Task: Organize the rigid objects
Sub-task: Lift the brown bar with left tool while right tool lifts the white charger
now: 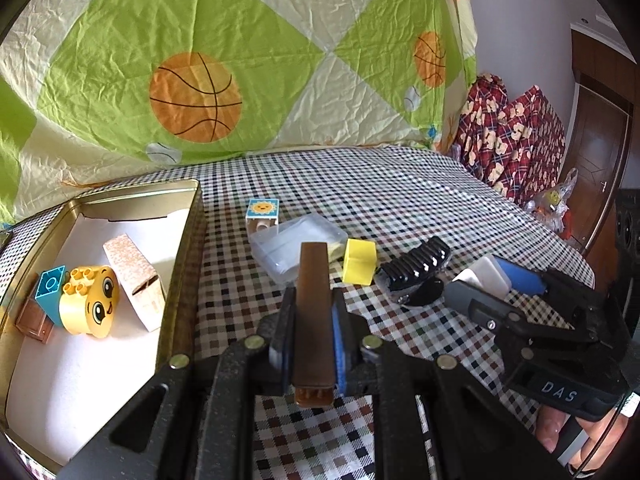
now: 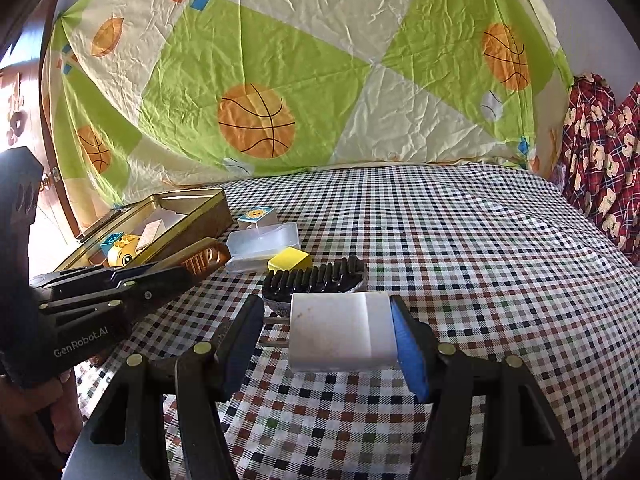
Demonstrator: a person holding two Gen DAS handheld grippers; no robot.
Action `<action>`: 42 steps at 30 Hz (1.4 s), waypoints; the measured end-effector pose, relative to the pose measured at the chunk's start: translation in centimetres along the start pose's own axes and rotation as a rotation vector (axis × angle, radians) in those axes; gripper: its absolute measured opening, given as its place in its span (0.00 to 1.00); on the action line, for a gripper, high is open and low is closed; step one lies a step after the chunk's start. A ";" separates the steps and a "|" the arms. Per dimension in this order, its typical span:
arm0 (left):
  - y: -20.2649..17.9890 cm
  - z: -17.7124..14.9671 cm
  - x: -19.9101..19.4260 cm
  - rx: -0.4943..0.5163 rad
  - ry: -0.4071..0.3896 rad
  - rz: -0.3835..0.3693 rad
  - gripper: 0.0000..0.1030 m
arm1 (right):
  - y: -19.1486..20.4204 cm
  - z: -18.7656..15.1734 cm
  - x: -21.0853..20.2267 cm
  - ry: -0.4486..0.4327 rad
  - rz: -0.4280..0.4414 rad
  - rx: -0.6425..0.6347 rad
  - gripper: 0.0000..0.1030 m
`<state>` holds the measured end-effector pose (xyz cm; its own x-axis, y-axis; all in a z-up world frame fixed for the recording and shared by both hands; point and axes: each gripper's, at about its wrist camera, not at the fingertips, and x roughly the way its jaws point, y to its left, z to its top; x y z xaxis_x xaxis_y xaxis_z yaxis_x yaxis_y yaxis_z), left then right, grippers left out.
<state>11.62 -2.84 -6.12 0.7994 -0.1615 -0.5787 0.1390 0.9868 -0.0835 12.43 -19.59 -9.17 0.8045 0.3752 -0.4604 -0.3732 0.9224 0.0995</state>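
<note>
Brown comb (image 1: 313,312) pinched in left fingers, white block (image 2: 343,332) seemingly in right, beside tin (image 1: 181,264).

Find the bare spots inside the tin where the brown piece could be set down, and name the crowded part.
Inside the tin, the white floor near the camera is bare, below the yellow face brick. The far left is crowded: face brick, teal brick, beige block. The left gripper holds the brown piece.
</note>
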 end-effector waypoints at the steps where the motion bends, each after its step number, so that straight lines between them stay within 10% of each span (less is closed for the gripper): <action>1: 0.0 0.0 -0.2 0.002 -0.011 0.002 0.13 | 0.0 0.0 -0.1 -0.004 -0.001 0.001 0.63; 42: -0.8 -1.0 -4.9 0.032 -0.273 0.053 0.13 | 1.0 -0.7 -3.4 -0.204 -0.038 -0.045 0.63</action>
<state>7.04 -2.82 -4.00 0.9332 -0.1119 -0.3415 0.1077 0.9937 -0.0313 8.97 -20.02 -8.07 0.8934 0.3556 -0.2746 -0.3578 0.9328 0.0439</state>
